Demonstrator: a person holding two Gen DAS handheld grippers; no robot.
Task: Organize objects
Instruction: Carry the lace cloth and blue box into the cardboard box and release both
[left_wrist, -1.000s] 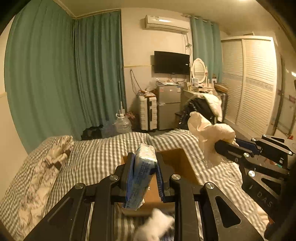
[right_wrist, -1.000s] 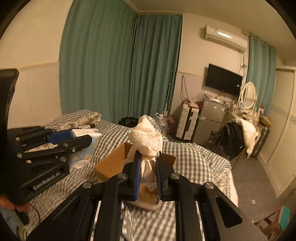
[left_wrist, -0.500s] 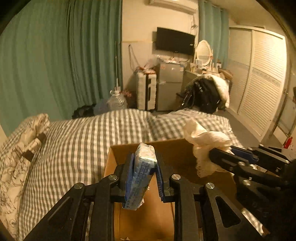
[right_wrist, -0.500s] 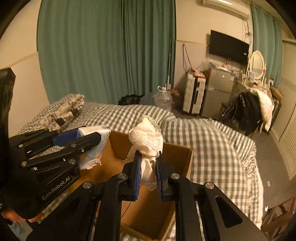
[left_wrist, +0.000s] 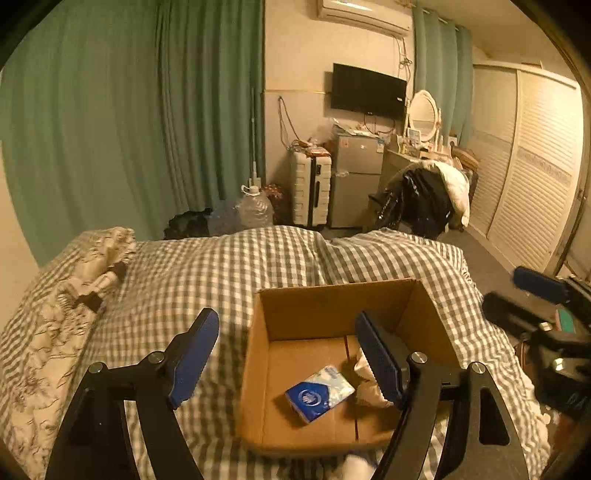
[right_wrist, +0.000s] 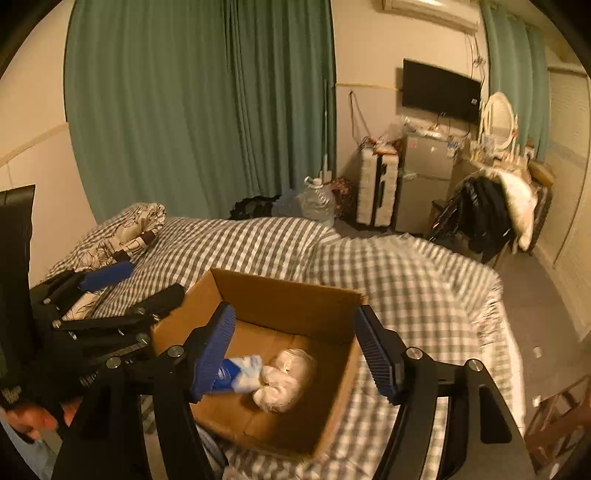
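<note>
The open brown cardboard box (left_wrist: 328, 314) sits on the bed under a grey-and-white checked cover (left_wrist: 221, 273). On the box floor lies a blue-and-white plastic tissue pack (left_wrist: 319, 393), flat and turned at an angle. Just beside it, toward the right wall of the box, rests a crumpled cream lace cloth (right_wrist: 282, 380); in the right wrist view the two look to be touching.

The left tongs (left_wrist: 286, 363) are spread wide and hold nothing. One blue-padded finger hangs over the checked cover to the left of the box, the other over the box interior near the cloth. The right tongs (right_wrist: 295, 356) are also spread wide and empty, both fingers poised above the box opening, the left one partly covering the tissue pack.

At the head of the bed lies a cream floral-print quilt (left_wrist: 55, 314), bunched up. Beyond the bed hang long green curtains (left_wrist: 129, 129). Against the far wall stand a white ribbed suitcase (left_wrist: 310, 188), a small grey fridge (left_wrist: 356, 181) and a wall-mounted black television (left_wrist: 367, 90).
</note>
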